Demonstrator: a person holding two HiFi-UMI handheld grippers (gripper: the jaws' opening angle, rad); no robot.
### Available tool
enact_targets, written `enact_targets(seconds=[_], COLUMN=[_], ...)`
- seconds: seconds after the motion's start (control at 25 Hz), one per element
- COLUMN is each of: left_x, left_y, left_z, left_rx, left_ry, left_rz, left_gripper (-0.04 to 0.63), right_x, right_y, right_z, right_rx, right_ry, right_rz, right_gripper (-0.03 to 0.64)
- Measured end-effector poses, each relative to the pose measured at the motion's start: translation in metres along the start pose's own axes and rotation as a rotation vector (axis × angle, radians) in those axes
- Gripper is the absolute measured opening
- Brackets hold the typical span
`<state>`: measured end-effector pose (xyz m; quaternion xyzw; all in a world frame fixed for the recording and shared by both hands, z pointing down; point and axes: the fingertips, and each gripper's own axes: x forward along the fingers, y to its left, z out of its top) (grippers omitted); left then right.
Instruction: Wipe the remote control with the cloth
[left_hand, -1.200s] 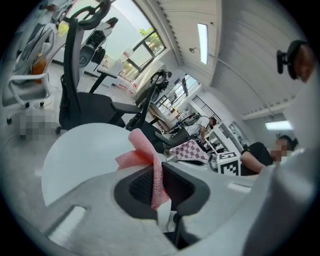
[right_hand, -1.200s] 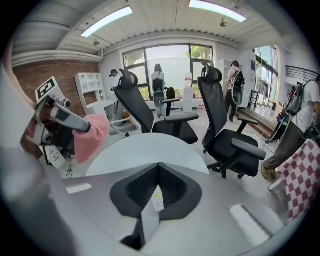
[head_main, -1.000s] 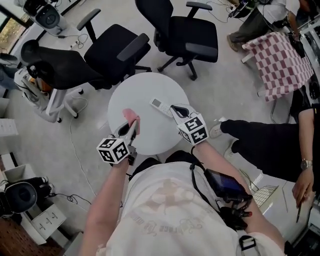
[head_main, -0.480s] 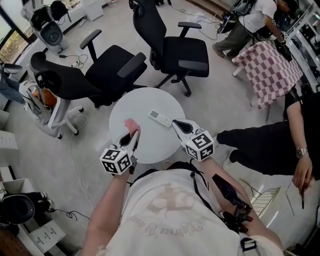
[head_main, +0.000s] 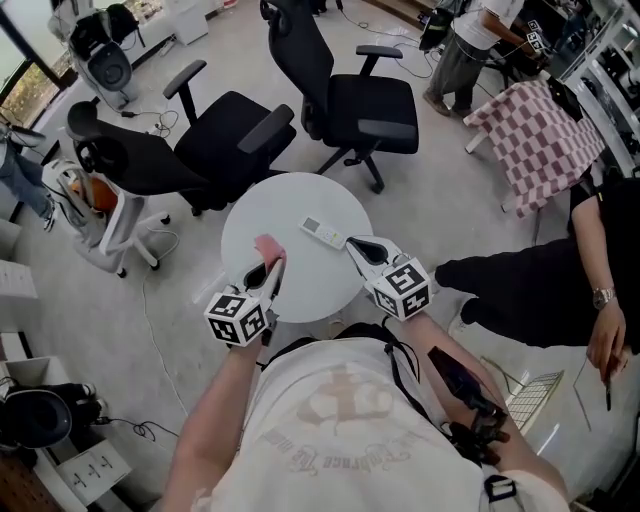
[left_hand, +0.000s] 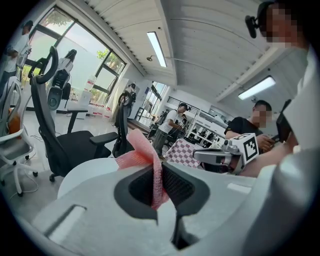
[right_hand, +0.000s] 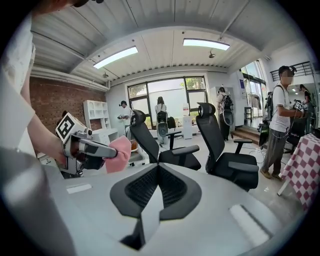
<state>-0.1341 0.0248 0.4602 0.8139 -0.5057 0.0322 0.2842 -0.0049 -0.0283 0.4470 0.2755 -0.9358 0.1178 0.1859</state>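
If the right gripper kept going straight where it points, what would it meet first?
Likely the remote control, just ahead of the right gripper in the head view; it may be high enough to pass over.

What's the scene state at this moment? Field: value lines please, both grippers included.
surface: round white table
remote control: lies flat on the table, held by neither gripper
pink cloth: pinched in the left gripper, sticking out past its jaws
left gripper: shut on the pink cloth, over the table's left part
right gripper: shut, nothing between its jaws, tip close to the remote control's near end
wiping: cloth not on the remote control
surroundings: black office chairs beyond the table
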Motion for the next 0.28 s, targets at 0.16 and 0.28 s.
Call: enact_targets(seconds=[0.16, 0.28], left_x=[-0.0019, -0.0022], left_y=[0.001, 0.0016], left_z=[-0.0001, 0.0], left_rx=[0.002, 0.004], left_ry=[0.001, 0.002], left_rz=[0.002, 0.003], left_gripper=[0.028, 0.028], right_x=[0.0009, 0.0021], right_y=[0.0021, 0.0028], right_z=[0.0001, 0.0015], right_rx=[-0.001, -0.004], right_ry=[0.001, -0.001], right_rz=[0.003, 0.007], right_gripper=[0.005, 0.005])
